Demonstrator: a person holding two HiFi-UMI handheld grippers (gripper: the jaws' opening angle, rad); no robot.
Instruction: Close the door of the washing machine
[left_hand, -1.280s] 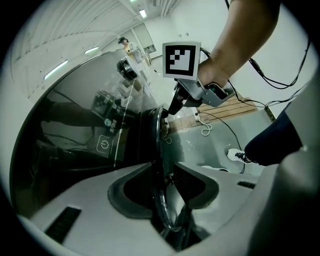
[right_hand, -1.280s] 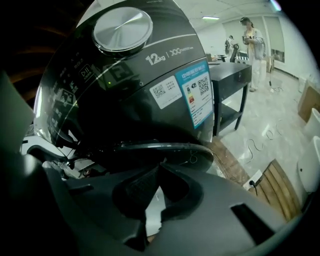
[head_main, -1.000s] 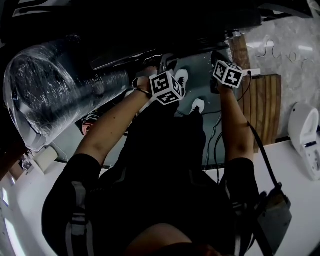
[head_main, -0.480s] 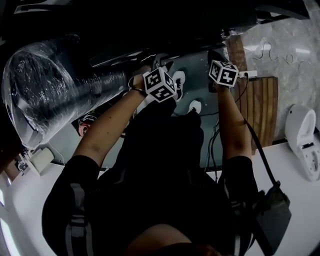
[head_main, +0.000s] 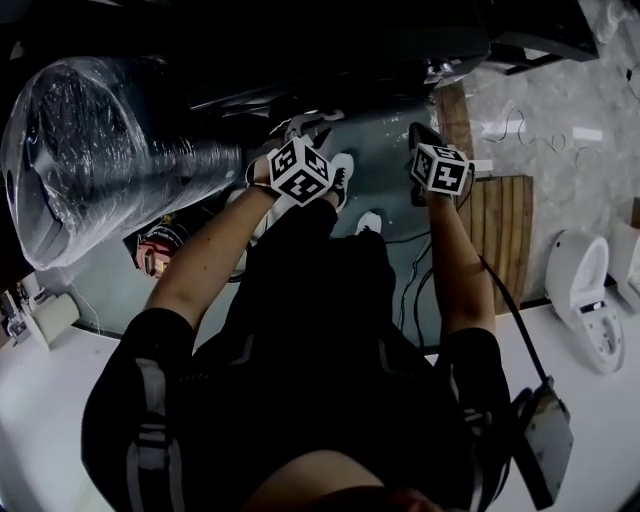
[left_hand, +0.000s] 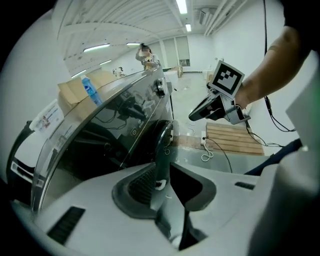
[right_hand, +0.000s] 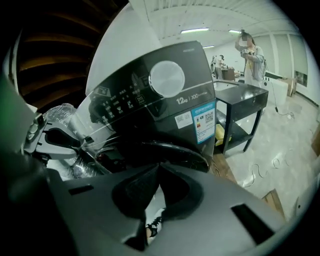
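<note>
Step in hand: getting a hold on the door (left_hand: 163, 136) to start the swing. It was not closed yet. The door stood open and tilted, a clear curved pane with a dark rim, off the front of the washing machine (right_hand: 165, 95).

The left gripper (left_hand: 160, 172) had the rim's edge between its jaws, and they were closing on it. The ribbed pad looked to be right against the edge, so this reads as a grip. The right gripper (right_hand: 159, 170) had its jaws pressed together with nothing in them. It hung in the air beside the door, apart from it and aimed at the control panel.

A plastic-wrapped bundle (head_main: 90, 160) sat at the person's left, out of the way.

Next move, by my reading: keep the left pinch firm and swing the door round toward the drum opening until it seats. The empty right gripper could push the pane flat at the end. The main risk is the thin rim slipping out mid-swing.
</note>
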